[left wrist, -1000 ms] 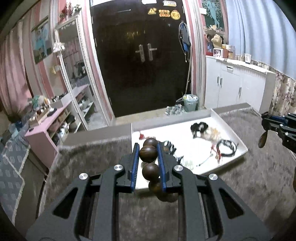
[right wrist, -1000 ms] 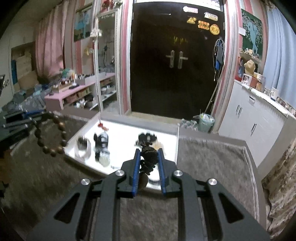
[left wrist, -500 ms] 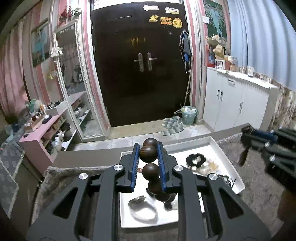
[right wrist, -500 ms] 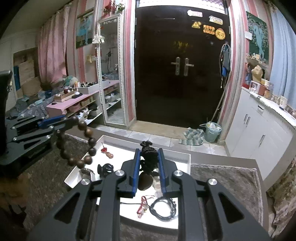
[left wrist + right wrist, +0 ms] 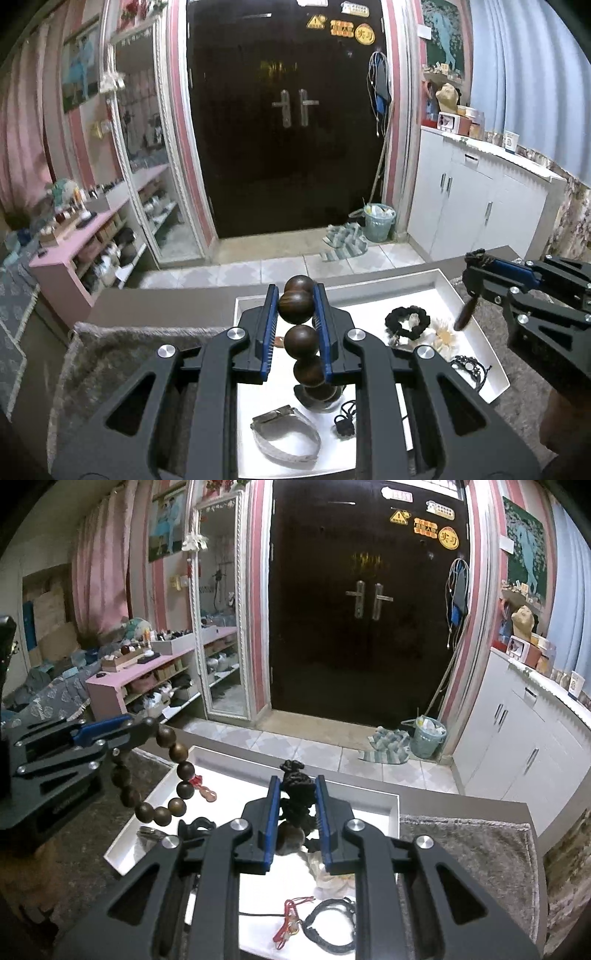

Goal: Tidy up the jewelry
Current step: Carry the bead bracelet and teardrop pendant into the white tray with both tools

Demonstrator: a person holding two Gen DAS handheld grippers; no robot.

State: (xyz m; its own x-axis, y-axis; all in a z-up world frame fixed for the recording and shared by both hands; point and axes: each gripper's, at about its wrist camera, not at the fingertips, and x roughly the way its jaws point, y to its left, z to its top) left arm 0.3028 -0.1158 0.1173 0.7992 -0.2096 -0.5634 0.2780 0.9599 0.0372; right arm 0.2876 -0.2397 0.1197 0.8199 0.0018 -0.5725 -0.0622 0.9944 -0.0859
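Left gripper (image 5: pixel 295 312): jaws narrow, blue pads clamped on one bead of a wooden bead bracelet (image 5: pixel 299 314). In the right wrist view the rest of the bracelet hangs as a loop below the gripper, in the air above the left end of the white tray (image 5: pixel 391 805). Right gripper (image 5: pixel 297 801): jaws equally narrow, pads pressing on a black knotted cord (image 5: pixel 293 794) whose knot sticks out past the fingertips; a dark brown pendant (image 5: pixel 290 840) hangs from the cord under the jaws, above the tray. In the left wrist view the same pendant dangles below the right gripper over the tray's right edge. Both held pieces are clear of the tray floor. Tray sits on a grey fuzzy cloth (image 5: pixel 465 845) covering the desk. Lying in the tray: watch with grey strap (image 5: pixel 284 435), black scrunchie (image 5: pixel 406 321), pale flower piece (image 5: pixel 441 334), black coiled bracelet (image 5: pixel 330 926), red cord charm (image 5: pixel 290 921), small red gourd charm (image 5: pixel 205 788).
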